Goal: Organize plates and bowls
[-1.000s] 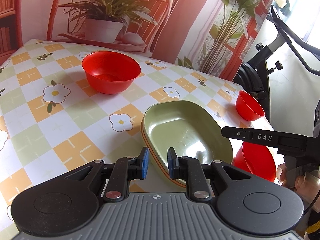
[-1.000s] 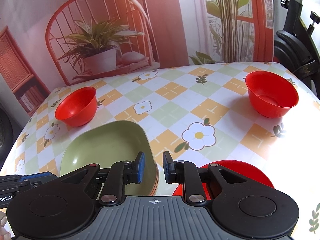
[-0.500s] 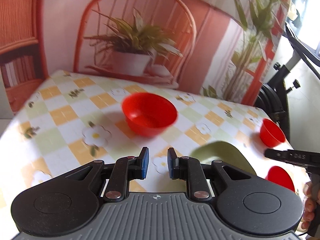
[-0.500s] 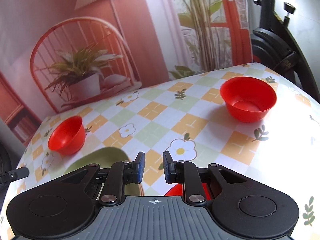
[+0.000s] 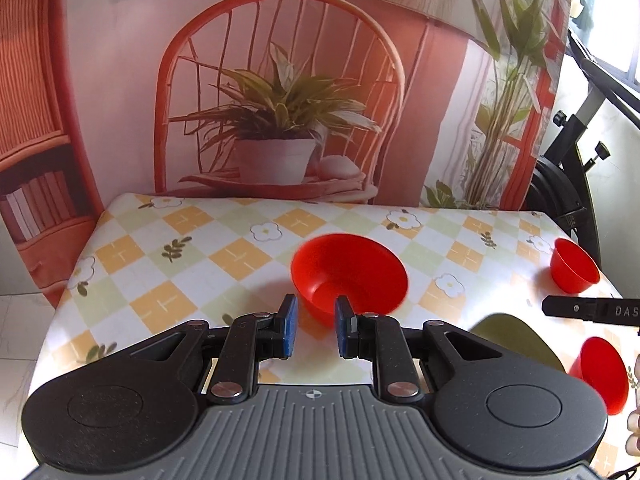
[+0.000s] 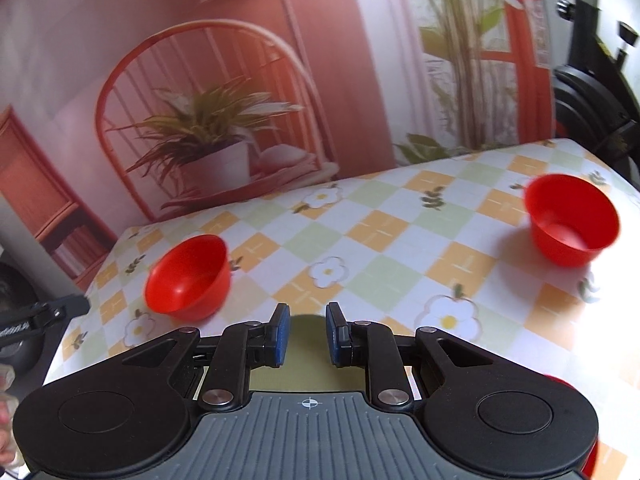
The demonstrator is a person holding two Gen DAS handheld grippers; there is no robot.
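bowls (image 5: 349,276) red | plate (image 5: 516,340) olive green | tablecloth (image 5: 192,264) white, orange and pale-green checks with white yellow-centred flowers | gripper pads (image 5: 289,330) blue, bodies black and grey | backdrop (image 5: 280,80) pink-red chair print

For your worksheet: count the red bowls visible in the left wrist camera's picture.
3: one bowl mid-table just beyond the left gripper, a small one at the far right edge, another near right. Others may be hidden.
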